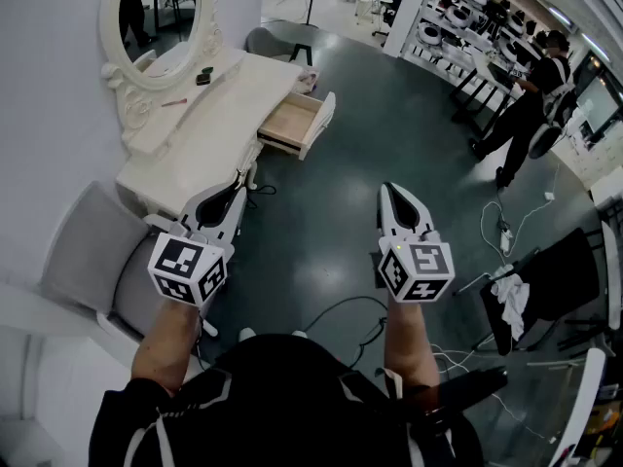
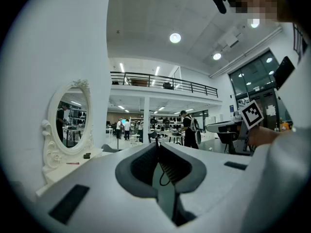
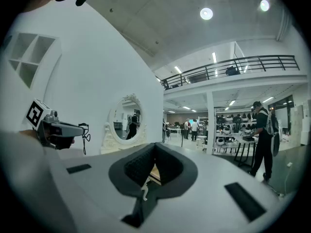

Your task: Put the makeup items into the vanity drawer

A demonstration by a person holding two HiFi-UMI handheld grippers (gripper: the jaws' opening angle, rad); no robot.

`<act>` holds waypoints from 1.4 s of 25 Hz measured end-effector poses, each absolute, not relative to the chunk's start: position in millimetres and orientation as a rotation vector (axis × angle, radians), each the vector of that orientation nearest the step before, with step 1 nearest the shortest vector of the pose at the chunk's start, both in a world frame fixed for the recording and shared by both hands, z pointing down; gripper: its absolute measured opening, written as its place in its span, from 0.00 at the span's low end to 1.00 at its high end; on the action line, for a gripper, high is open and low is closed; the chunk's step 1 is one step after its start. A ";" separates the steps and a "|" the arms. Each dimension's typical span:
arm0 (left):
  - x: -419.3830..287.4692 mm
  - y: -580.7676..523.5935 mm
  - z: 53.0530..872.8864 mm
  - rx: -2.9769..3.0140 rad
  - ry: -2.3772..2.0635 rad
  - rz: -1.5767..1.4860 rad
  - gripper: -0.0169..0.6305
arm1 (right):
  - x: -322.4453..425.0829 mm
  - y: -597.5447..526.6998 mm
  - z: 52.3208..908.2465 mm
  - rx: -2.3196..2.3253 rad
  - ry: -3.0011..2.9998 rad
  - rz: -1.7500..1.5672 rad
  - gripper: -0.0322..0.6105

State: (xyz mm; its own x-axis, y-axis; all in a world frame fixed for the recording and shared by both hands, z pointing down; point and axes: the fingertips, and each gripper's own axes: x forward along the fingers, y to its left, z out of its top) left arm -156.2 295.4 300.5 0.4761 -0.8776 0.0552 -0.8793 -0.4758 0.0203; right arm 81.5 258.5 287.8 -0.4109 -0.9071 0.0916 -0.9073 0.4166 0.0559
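The white vanity (image 1: 219,105) stands at the upper left under an oval mirror (image 1: 161,13). Its wooden drawer (image 1: 297,125) is pulled open toward the floor. On the top lie a small dark compact (image 1: 203,78) and a thin red pencil (image 1: 175,101); the left gripper view shows the compact (image 2: 87,155) and pencil (image 2: 73,163) below the mirror. My left gripper (image 1: 237,181) hangs in the air just short of the vanity's near end, shut and empty. My right gripper (image 1: 389,191) is level with it over the floor, also shut with nothing in it.
A grey padded chair (image 1: 88,261) sits at my left beside the vanity. Cables (image 1: 341,309) run across the dark floor below the grippers. A person (image 1: 526,95) stands by shelving at the far right, near a black chair with a cloth (image 1: 545,290).
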 end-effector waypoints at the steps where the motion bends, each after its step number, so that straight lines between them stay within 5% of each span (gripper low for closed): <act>1: -156.5 295.6 300.3 2.662 -1.584 0.059 0.06 | 81.3 258.4 287.6 1.642 -2.553 0.004 0.05; 35: -83.6 290.1 289.2 2.682 -1.620 0.035 0.06 | 137.7 258.2 290.0 1.571 -2.626 0.007 0.06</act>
